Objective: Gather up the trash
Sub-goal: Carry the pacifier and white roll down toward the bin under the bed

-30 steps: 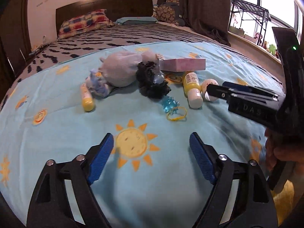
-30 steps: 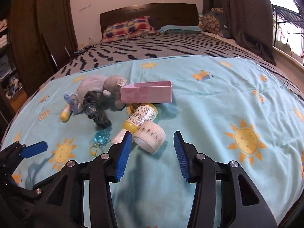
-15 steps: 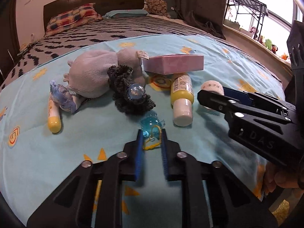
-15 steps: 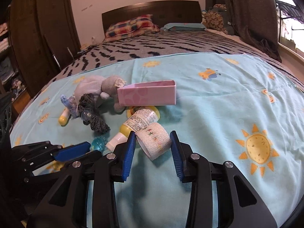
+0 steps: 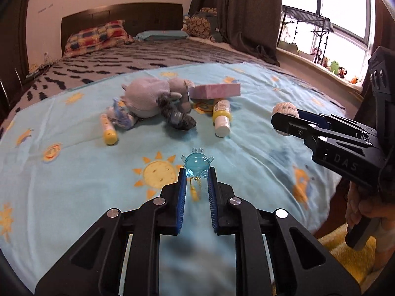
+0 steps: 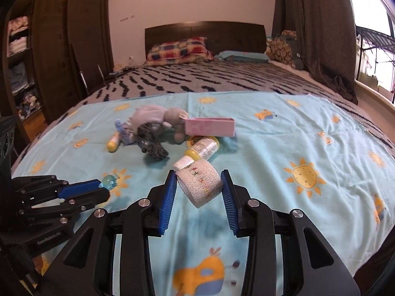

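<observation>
open-topped pink box (image 6: pixel 209 127) on the bed, contents hidden

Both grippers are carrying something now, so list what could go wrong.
1. The left gripper pinches the translucent blue turtle-shaped keychain only at its pad tips; it could slip out.
2. The right gripper holds the white patterned bandage roll tilted, with its lower end overhanging; it might twist free.

Both wrist views low, facing headboard (image 5: pixel 118 19); bed (image 6: pixel 308 133) shared.

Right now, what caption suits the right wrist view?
Right gripper lifts a white tape roll above the sun-print blanket.
</observation>
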